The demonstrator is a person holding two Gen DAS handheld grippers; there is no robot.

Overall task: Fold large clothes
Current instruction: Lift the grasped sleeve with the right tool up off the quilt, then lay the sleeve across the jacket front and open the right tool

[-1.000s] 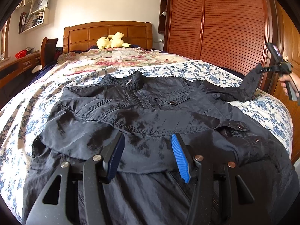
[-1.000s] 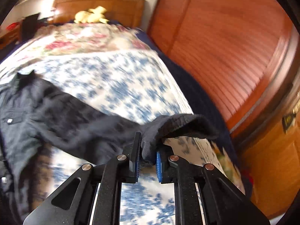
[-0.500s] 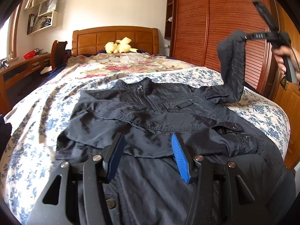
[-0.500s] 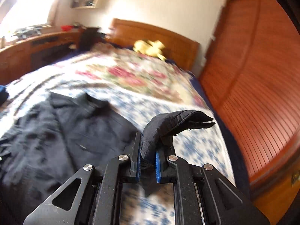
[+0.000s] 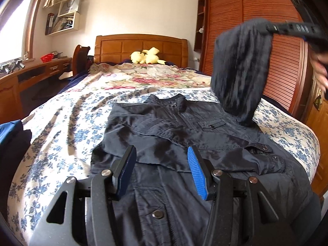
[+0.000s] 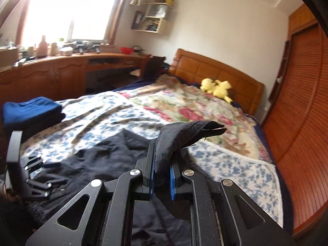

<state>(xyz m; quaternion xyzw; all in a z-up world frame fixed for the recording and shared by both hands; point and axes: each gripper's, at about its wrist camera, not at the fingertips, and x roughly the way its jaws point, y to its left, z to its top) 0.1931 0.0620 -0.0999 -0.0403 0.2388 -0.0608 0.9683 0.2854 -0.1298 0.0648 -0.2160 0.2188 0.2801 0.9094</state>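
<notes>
a dark navy, slightly shiny zip-front jacket [image 5: 184, 135] lies face up on the bed with the blue-and-white floral cover [image 5: 61, 127], collar toward the far headboard and hem at the near edge. one sleeve is already laid across the chest. the right gripper [image 6: 161, 176] has its jaws pinched narrow on the cuff of the other dark sleeve [image 5: 239, 69], which hangs lifted above the jacket's right shoulder. the left gripper [image 5: 162, 172] hovers low over the near hem with its jaws wide and nothing between them.

judging from this, the step in hand is bringing the raised sleeve across the body. to do it well, carry the cuff leftward and lay it down flat over the chest, roughly parallel to the sleeve already folded, keeping the fold line at the shoulder seam. the slick fabric will likely slide, so the left gripper could press the near hem down to keep the body from shifting. let go of the cuff only once it rests flat.
</notes>
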